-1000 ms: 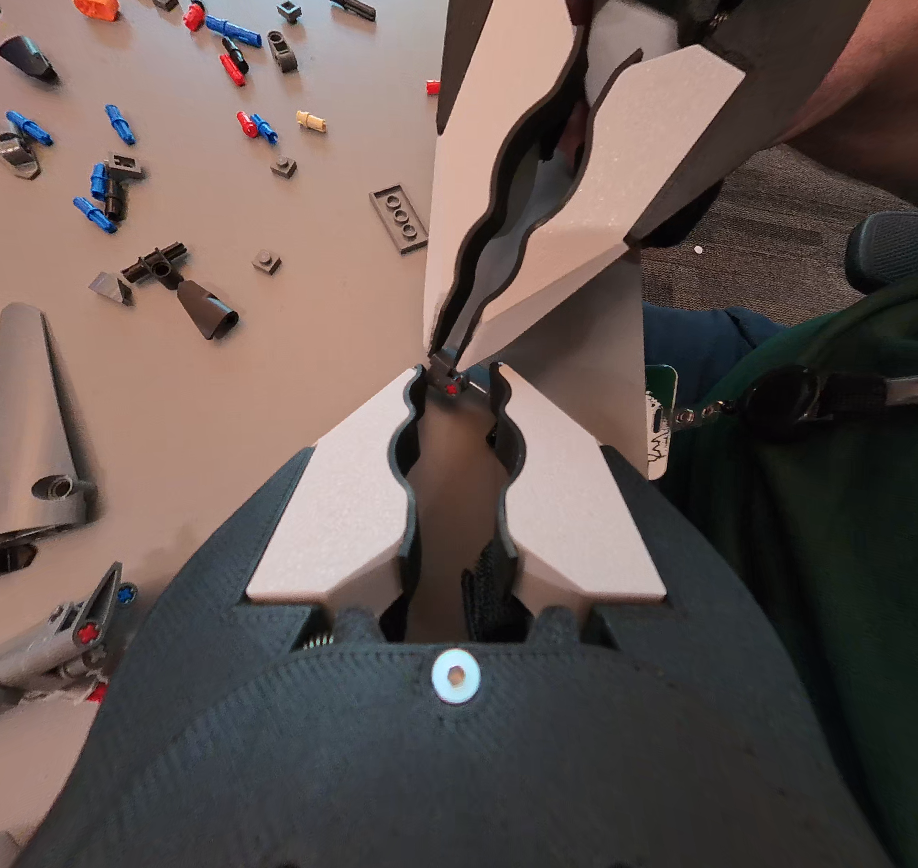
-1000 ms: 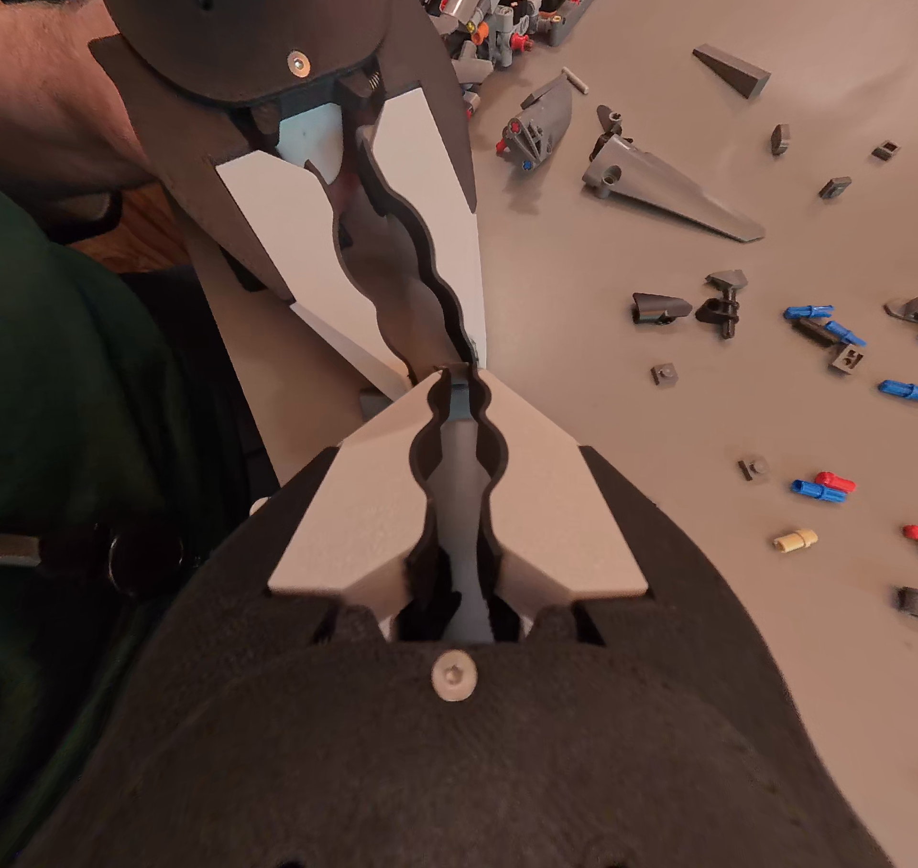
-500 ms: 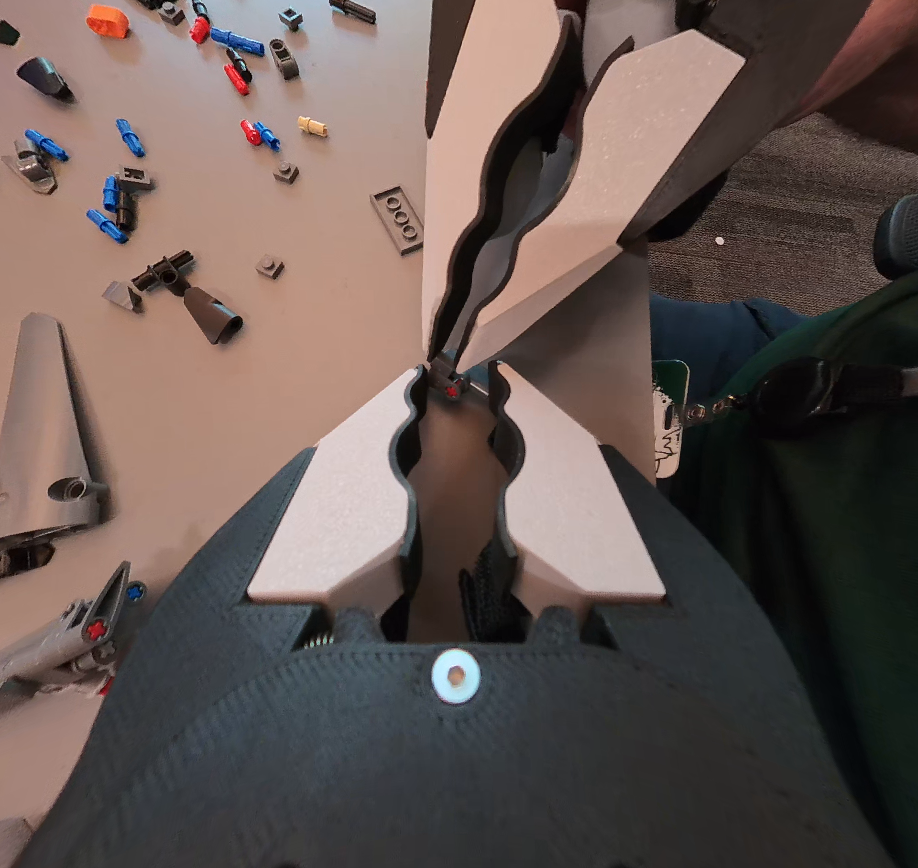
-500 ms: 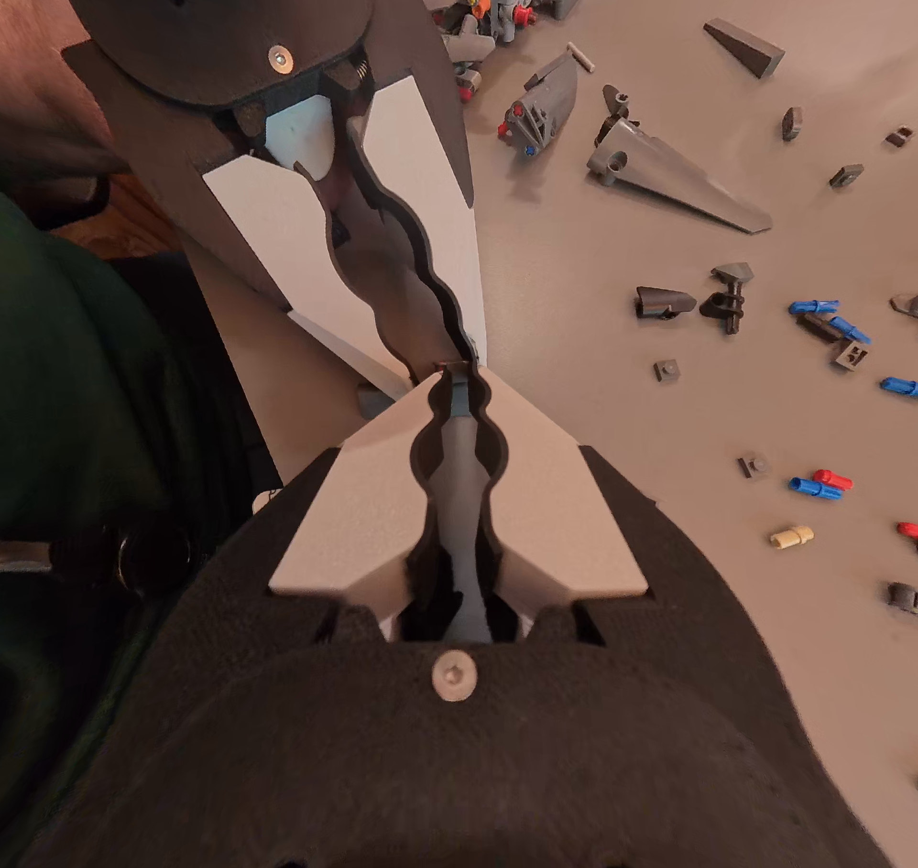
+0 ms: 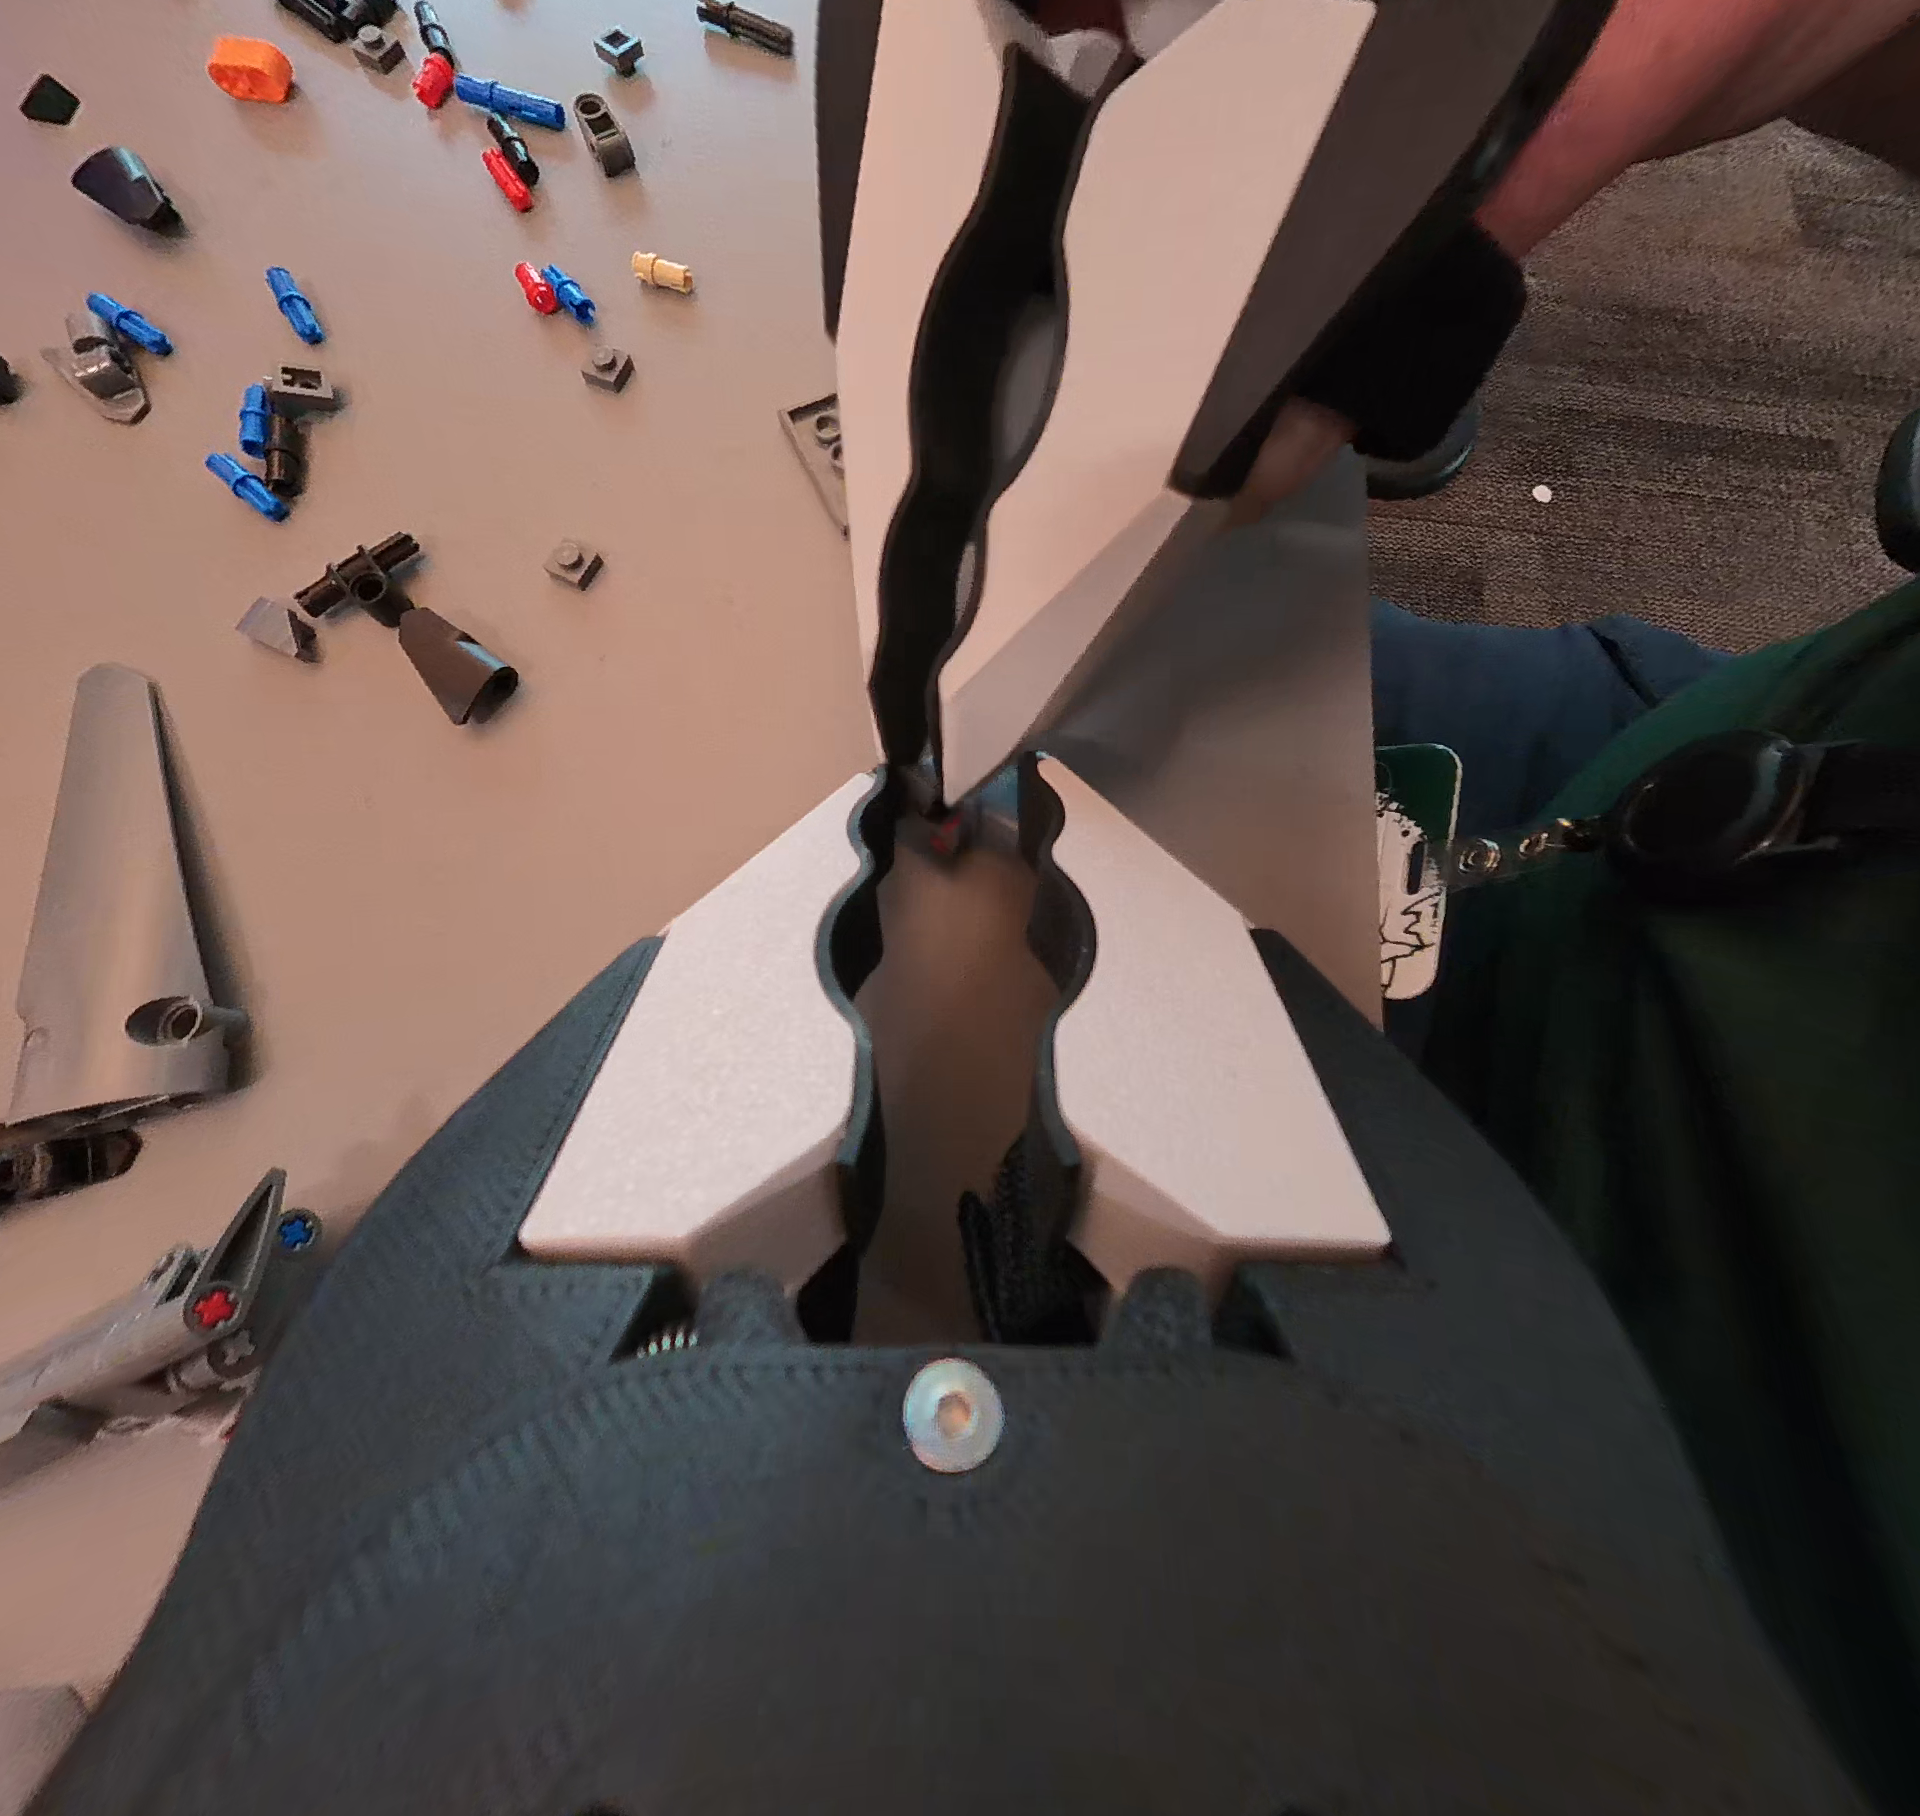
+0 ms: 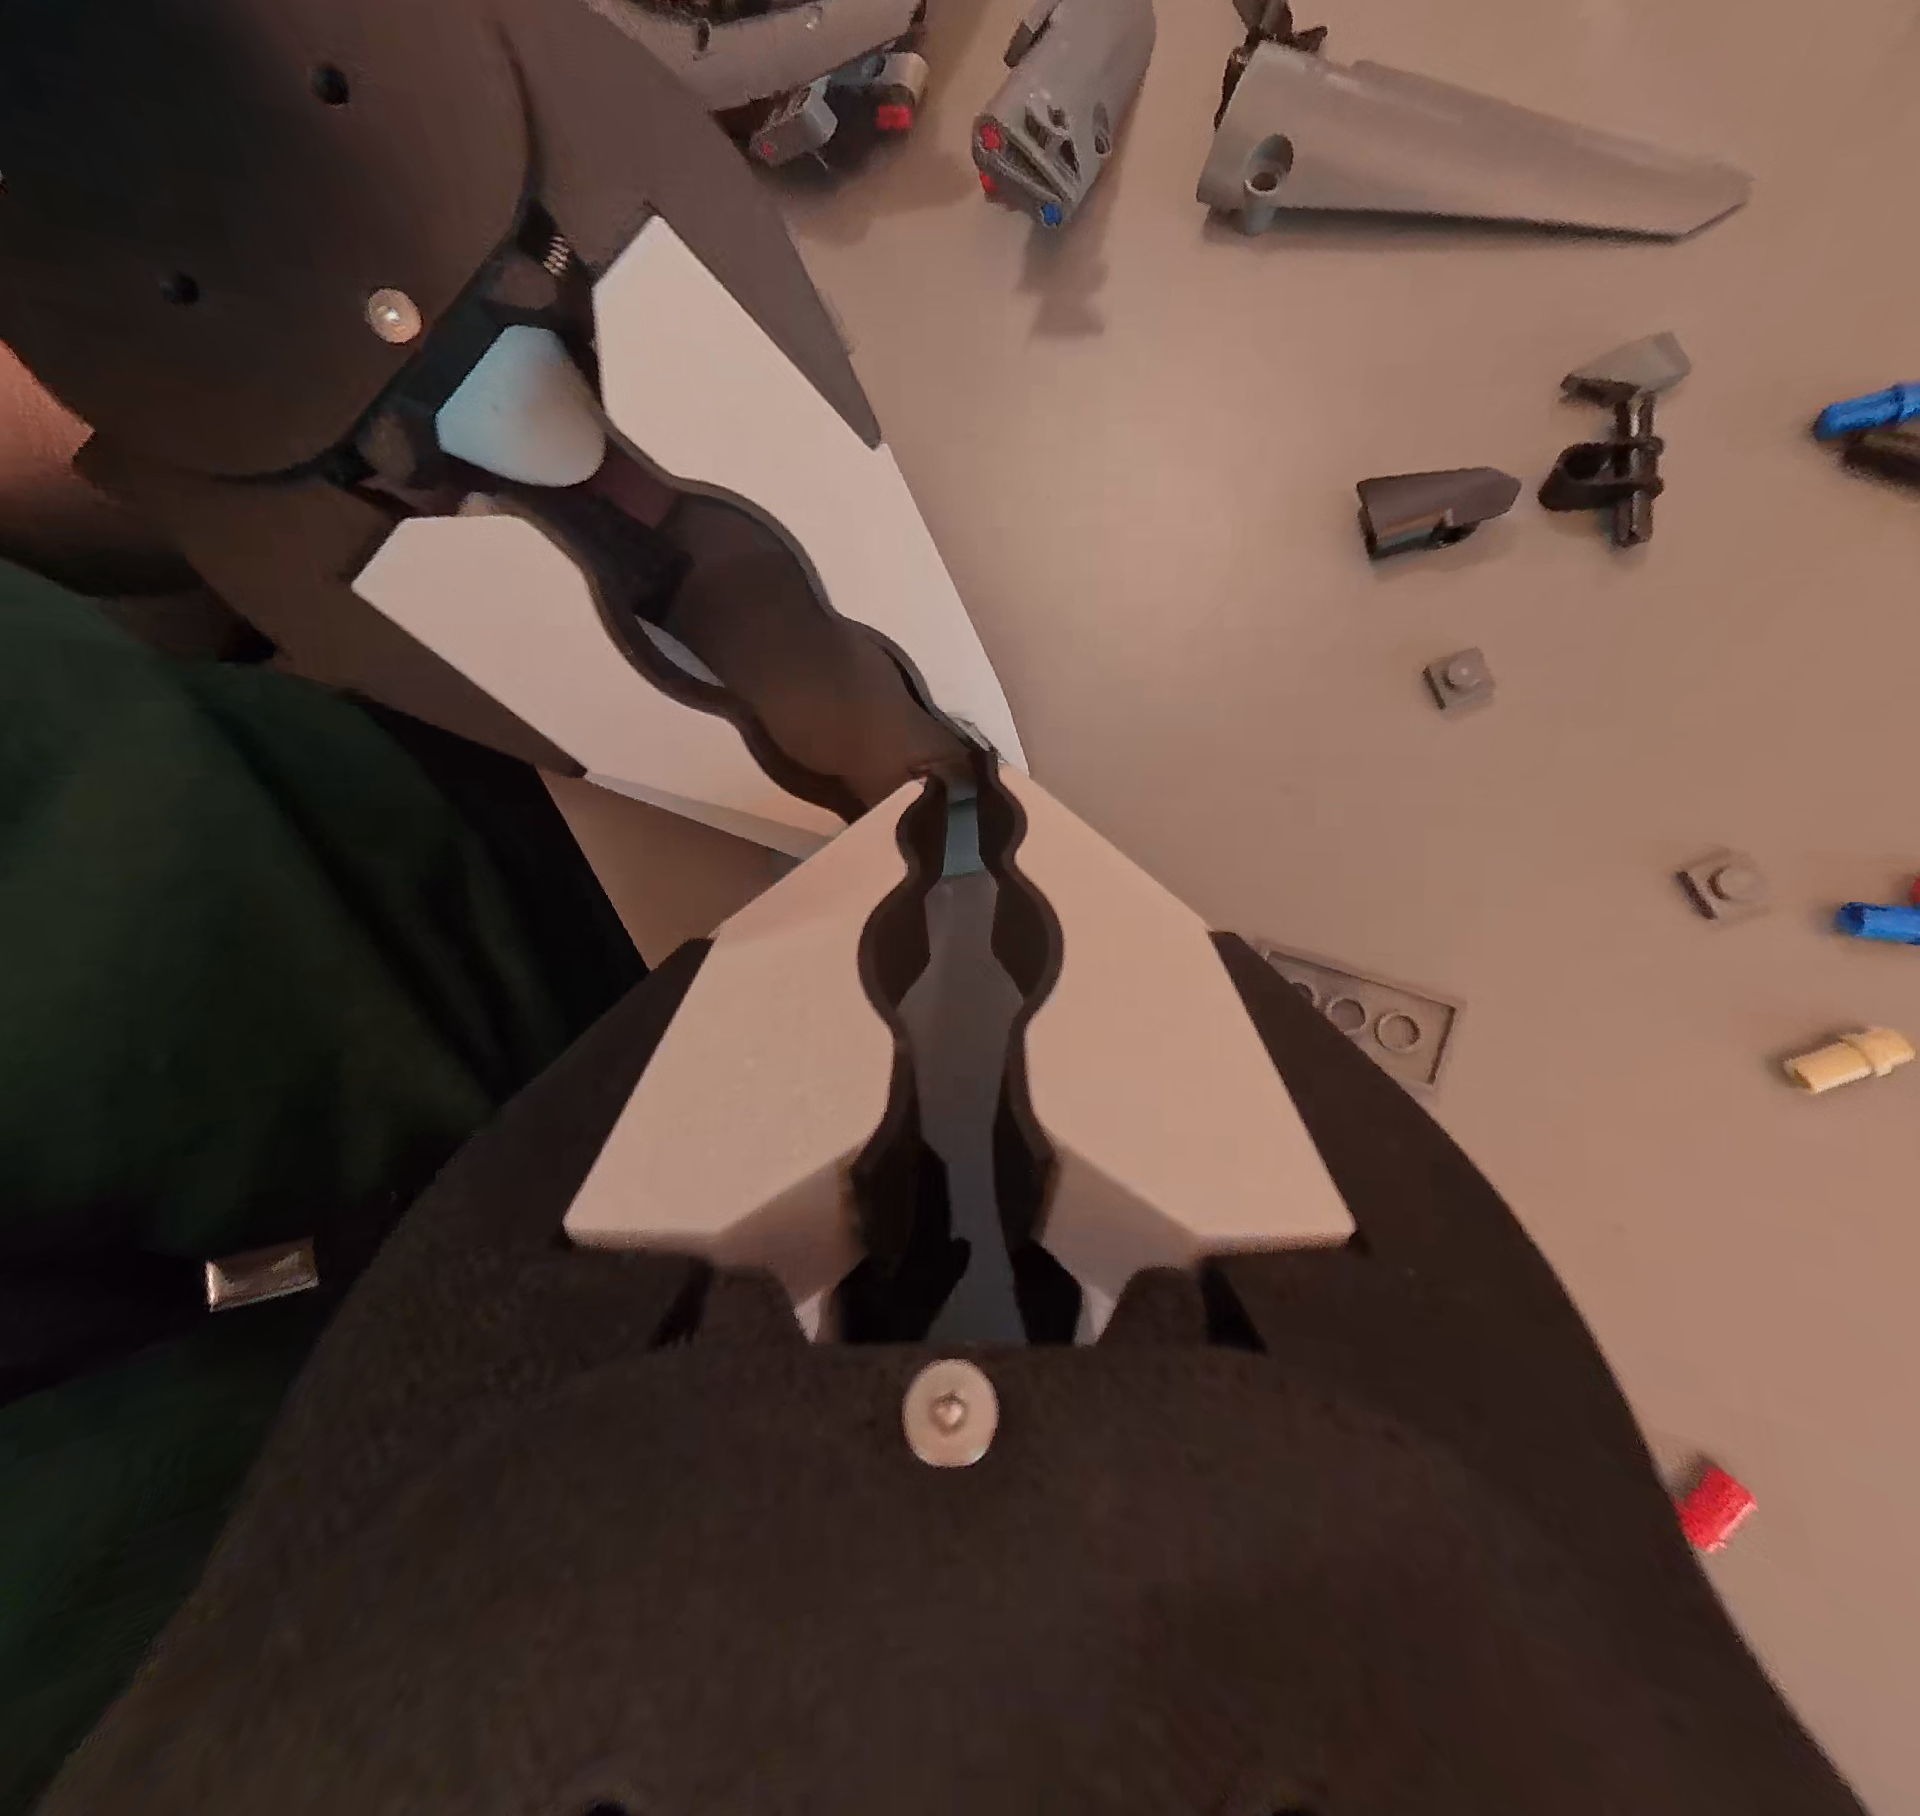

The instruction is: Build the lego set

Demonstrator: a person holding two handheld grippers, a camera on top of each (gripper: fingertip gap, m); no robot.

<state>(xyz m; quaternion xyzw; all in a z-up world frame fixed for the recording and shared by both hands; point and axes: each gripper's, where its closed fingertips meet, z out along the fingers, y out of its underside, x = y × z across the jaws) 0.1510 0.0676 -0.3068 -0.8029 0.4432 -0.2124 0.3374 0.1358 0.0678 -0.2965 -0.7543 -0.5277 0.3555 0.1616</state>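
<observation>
The right tool (image 6: 961, 810) is pinched tight on a small grey piece (image 6: 958, 844) with a red middle, held right at its tips. In the left wrist view that same piece (image 5: 943, 831) pokes down into the mouth of the left tool (image 5: 956, 790). The left tool's jaws stand apart, one on each side of the piece, and it grips nothing. I cannot tell if its fingers (image 5: 727, 1028) touch the piece.

So the piece sits between the left tool's tips, just in front of it. The two tools meet tip to tip, up off the surface (image 5: 436, 831), near its edge by the person's green top. The piece is too small to tell which way it runs.

I think the left tool is about to close on the piece, to take it or turn it.

Farther out on the surface lie loose bits: blue pins (image 5: 507, 93), a long grey wing (image 6: 1455, 166), and the half-built model (image 6: 769, 10).
</observation>
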